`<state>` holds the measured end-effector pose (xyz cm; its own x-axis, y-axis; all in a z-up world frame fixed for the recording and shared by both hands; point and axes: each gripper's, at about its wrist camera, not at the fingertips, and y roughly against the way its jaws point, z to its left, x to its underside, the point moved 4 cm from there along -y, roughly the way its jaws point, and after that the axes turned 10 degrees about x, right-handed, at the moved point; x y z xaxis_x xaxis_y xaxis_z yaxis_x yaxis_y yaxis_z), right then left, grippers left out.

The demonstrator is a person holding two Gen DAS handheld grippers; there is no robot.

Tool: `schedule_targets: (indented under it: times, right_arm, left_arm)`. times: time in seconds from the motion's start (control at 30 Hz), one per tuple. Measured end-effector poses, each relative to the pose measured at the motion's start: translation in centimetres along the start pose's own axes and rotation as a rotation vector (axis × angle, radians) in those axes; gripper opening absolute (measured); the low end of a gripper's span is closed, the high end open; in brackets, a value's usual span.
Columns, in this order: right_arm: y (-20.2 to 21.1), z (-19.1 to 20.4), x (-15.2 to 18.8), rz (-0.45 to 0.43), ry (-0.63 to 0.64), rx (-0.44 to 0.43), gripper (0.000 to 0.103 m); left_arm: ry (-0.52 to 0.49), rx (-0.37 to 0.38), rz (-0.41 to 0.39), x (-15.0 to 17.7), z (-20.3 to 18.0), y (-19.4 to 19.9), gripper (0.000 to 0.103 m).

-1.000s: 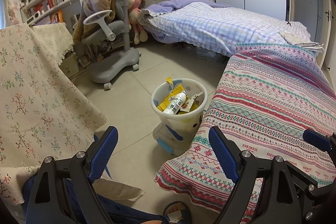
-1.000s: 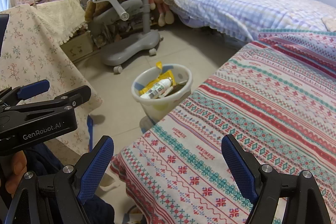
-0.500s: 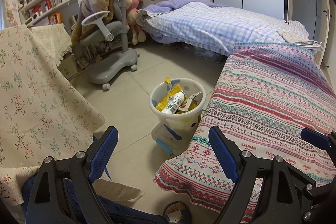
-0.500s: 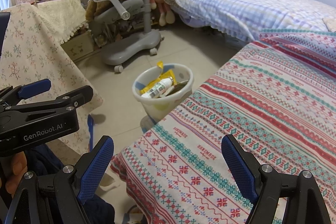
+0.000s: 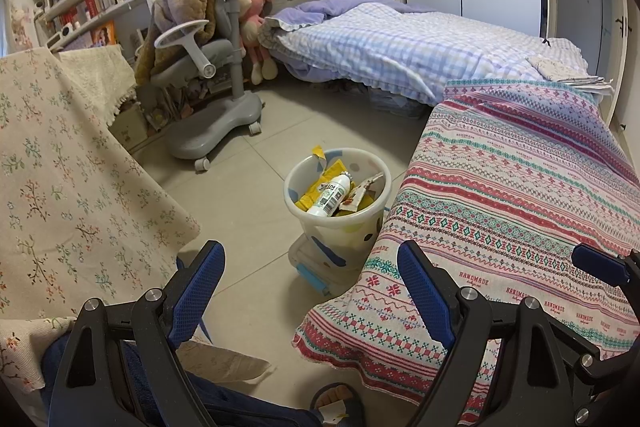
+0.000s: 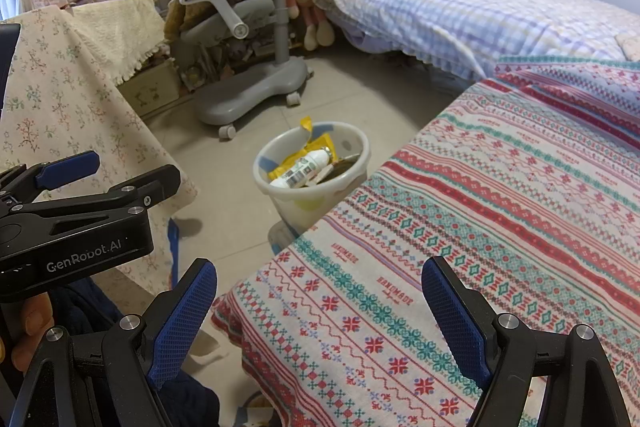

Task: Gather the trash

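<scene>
A white trash bin [image 5: 372,223] [image 6: 276,191] stands on the tiled floor beside the patterned bed corner. Inside it lie a white plastic bottle [image 5: 330,195] [image 6: 302,169], yellow wrappers [image 5: 316,189] [image 6: 298,159] and other scraps. My left gripper [image 5: 310,287] hovers open above the floor, short of the bin, with nothing between its blue pads. My right gripper [image 6: 320,301] is open too, held over the striped bedspread [image 6: 480,227], empty. The left gripper's body [image 6: 76,227] shows at the left of the right wrist view.
A table draped in a floral cloth [image 5: 60,187] stands to the left. A grey desk chair [image 5: 208,75] with a brown blanket stands behind the bin. A bed with a checked quilt [image 5: 400,47] lies at the back. The person's foot in a slipper [image 5: 338,401] is below.
</scene>
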<state>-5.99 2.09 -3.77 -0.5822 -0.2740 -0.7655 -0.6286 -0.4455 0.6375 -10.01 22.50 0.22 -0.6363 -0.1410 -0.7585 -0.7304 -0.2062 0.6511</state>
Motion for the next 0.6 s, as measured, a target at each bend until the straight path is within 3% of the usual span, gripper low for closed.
schedule_targets:
  times: [0.6]
  right_arm:
    - [-0.01, 0.12, 0.03, 0.000, 0.002, 0.000, 0.088]
  left_arm:
    - [-0.001, 0.002, 0.005, 0.16, 0.16, -0.32, 0.090]
